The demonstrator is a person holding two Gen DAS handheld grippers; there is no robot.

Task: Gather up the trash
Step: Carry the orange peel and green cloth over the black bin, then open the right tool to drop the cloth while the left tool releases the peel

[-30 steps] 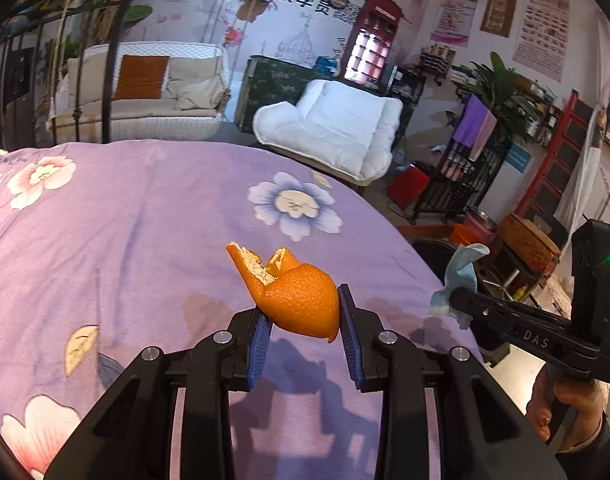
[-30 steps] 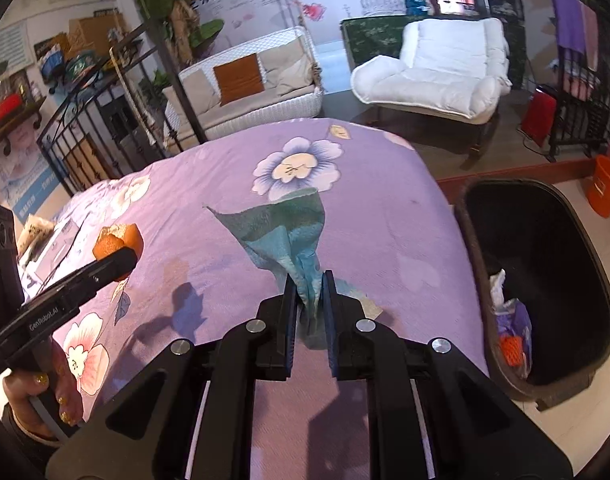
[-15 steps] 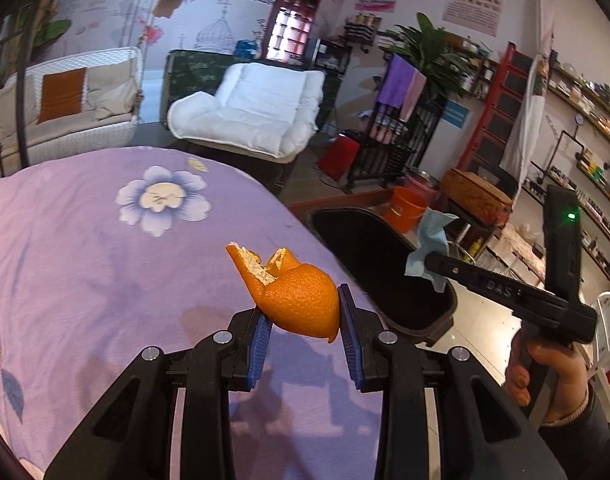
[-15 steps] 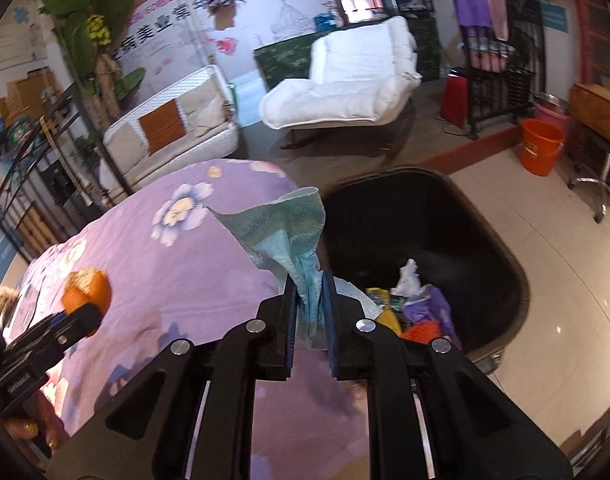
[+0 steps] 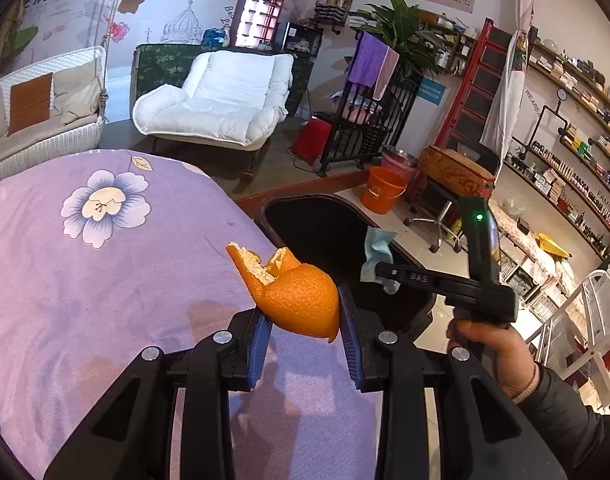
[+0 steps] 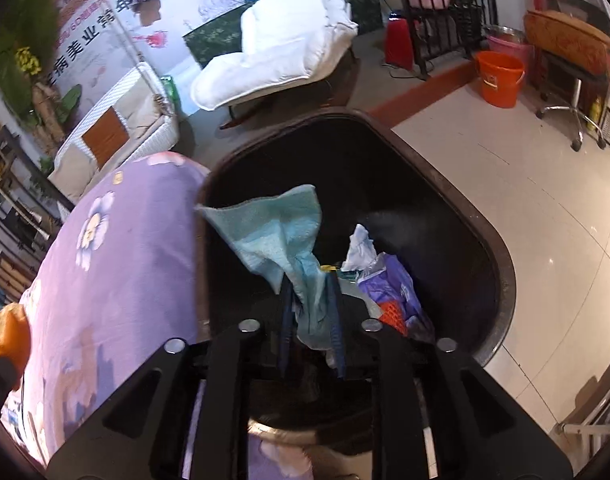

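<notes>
My left gripper (image 5: 303, 305) is shut on a piece of orange peel (image 5: 301, 300), held above the right edge of the purple flowered tablecloth (image 5: 105, 280). The peel (image 6: 7, 332) shows at the left edge of the right wrist view too. My right gripper (image 6: 311, 284) hangs over the open black trash bin (image 6: 501, 256) and its jaws are opening. A crumpled teal tissue (image 6: 273, 224) stands loose between them, with a dark gap beside the left pad. In the left wrist view the right gripper (image 5: 375, 270), in a person's hand, carries the tissue (image 5: 377, 244) over the bin (image 5: 289, 200).
The bin holds a purple wrapper (image 6: 393, 284), white paper (image 6: 359, 248) and other scraps. An orange bucket (image 6: 501, 76) and a wheeled stool (image 6: 573, 80) stand on the tiled floor beyond it. A white armchair (image 5: 221, 100) sits behind the table.
Both grippers swung right from above the table toward the bin. The right gripper came over the bin's opening and its jaws have parted around the tissue. The left still grips the peel.
</notes>
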